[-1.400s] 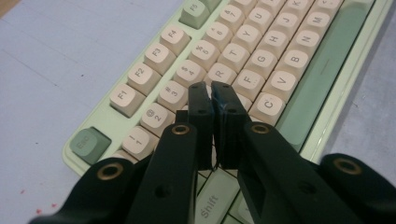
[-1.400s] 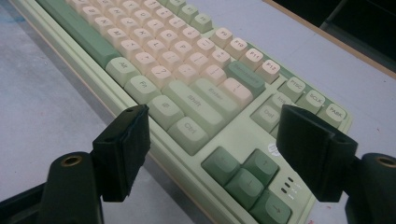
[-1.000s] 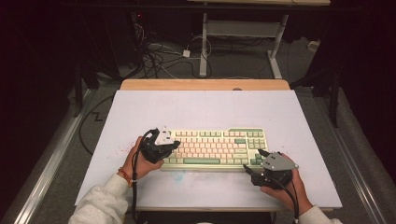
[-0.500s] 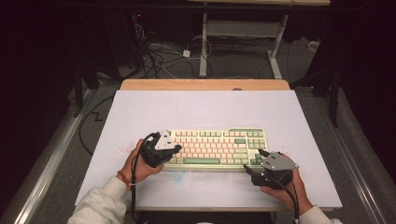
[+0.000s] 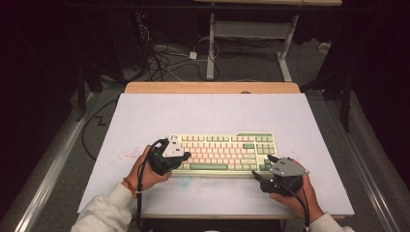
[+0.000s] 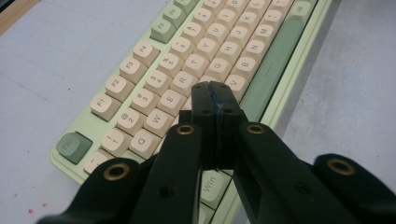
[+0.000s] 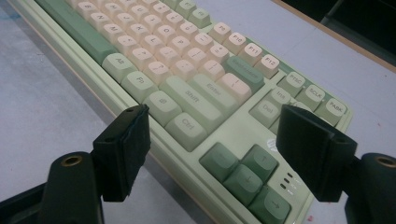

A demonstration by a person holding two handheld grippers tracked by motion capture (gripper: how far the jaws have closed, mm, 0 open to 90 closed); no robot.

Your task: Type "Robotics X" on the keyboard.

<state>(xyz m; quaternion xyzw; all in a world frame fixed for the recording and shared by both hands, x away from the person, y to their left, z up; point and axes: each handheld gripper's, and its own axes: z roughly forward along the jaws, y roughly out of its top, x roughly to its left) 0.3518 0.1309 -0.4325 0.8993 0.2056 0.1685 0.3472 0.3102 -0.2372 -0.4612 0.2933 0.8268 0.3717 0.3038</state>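
A: The keyboard (image 5: 222,153) is lying flat on the white tabletop (image 5: 212,113), toward six o'clock on the sheet, long side running nine to three. The person's near edge is close, so both hands are reaching it easily.

B: The left gripper (image 5: 168,155) is sitting over the keyboard's nine o'clock end. In the left gripper view its jaws are pressed together with nothing between them, the joined tip (image 6: 215,95) hovering above the letter rows, somewhere around the D and F keys. Whether it is touching a key, I cannot tell.

A: I'm reading that as a poking posture: clenched jaws are making one narrow point, good for a single key.

B: The right gripper (image 5: 276,170) is waiting at the four o'clock corner of the keyboard. In its own view the jaws are spread wide and gripping nothing, framing the arrow keys (image 7: 245,170) and the Ctrl key (image 7: 187,128), with the keyboard's front edge running between them.

A: My guess is the open jaws are either bracing that corner or getting ready to pinch the case edge so the board is not sliding.

B: Faint red specks (image 5: 129,155) are showing on the tabletop at nine o'clock from the keyboard, well clear of the work.
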